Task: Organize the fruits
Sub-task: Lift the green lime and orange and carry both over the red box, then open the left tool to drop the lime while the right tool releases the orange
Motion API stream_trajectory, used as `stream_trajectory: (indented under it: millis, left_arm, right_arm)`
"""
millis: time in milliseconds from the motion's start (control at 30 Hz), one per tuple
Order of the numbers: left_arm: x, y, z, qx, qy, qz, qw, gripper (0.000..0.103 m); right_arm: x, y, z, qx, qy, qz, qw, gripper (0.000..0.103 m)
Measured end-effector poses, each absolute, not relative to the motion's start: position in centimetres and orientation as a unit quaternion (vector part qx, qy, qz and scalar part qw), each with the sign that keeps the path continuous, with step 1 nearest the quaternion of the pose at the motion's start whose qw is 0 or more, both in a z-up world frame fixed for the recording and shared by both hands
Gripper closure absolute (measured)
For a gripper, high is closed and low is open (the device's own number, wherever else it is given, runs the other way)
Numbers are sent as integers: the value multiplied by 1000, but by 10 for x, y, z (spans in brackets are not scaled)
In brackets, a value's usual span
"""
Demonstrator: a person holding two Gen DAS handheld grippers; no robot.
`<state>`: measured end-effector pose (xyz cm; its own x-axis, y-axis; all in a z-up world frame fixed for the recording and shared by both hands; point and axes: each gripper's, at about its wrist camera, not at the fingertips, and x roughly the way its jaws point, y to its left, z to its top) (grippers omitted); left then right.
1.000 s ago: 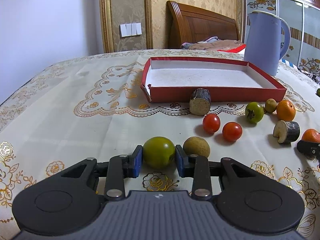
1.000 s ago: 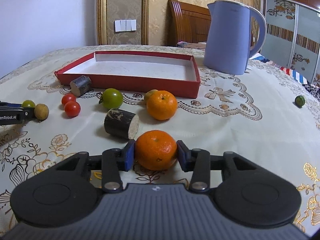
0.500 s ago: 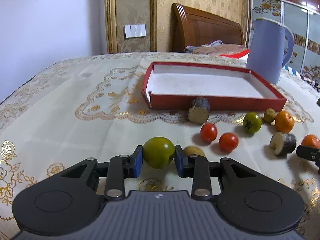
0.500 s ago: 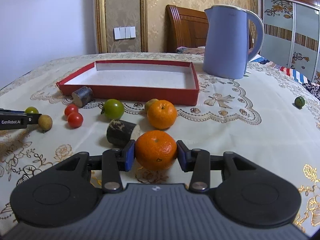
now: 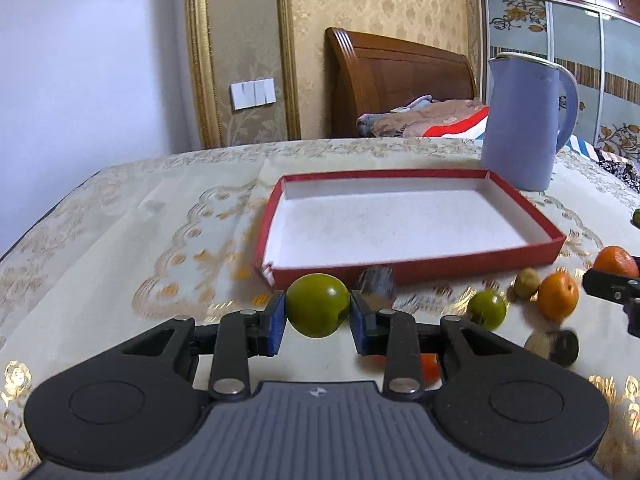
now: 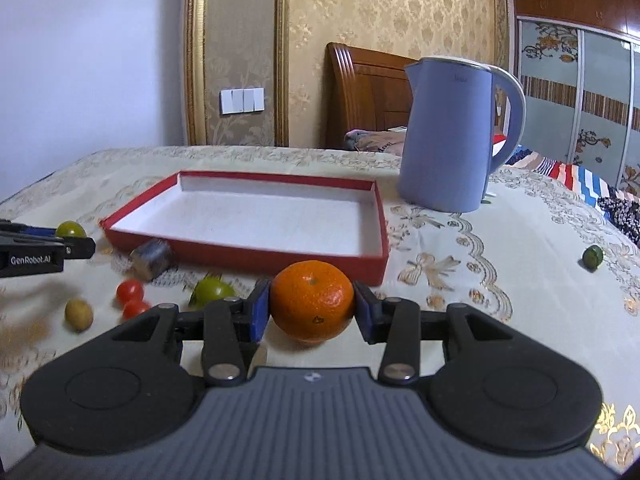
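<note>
My left gripper [image 5: 318,312] is shut on a green tomato [image 5: 318,310] and holds it above the table, just short of the near left corner of the red tray [image 5: 416,266]. My right gripper [image 6: 312,308] is shut on an orange mandarin [image 6: 312,300], raised in front of the tray's [image 6: 248,254] near right corner. The tray is empty and white inside. In the right wrist view the left gripper [image 6: 60,246] shows at the far left with its green tomato [image 6: 70,229]. In the left wrist view the right gripper's mandarin [image 5: 616,261] shows at the right edge.
On the cloth lie a second mandarin [image 5: 558,296], a green tomato [image 5: 486,310], red tomatoes [image 6: 130,291], a brown longan [image 6: 79,314], dark log pieces [image 6: 152,256] and a small green fruit [image 6: 592,257] far right. A blue kettle [image 6: 448,136] stands behind the tray.
Both grippers have lifted their fruits off the table and moved forward towards the tray. Both stay shut on the fruits.
</note>
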<state>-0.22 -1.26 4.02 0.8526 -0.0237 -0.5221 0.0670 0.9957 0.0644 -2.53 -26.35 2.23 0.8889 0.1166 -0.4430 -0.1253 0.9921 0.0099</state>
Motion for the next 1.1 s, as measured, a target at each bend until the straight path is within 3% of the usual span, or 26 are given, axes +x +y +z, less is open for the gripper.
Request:
stream_trajectory:
  millis: [1100]
  left_arm:
    - [143,-36,14,26,319,31,947,71]
  right_arm:
    - [169,-245,-7,-3,335,25,942,62]
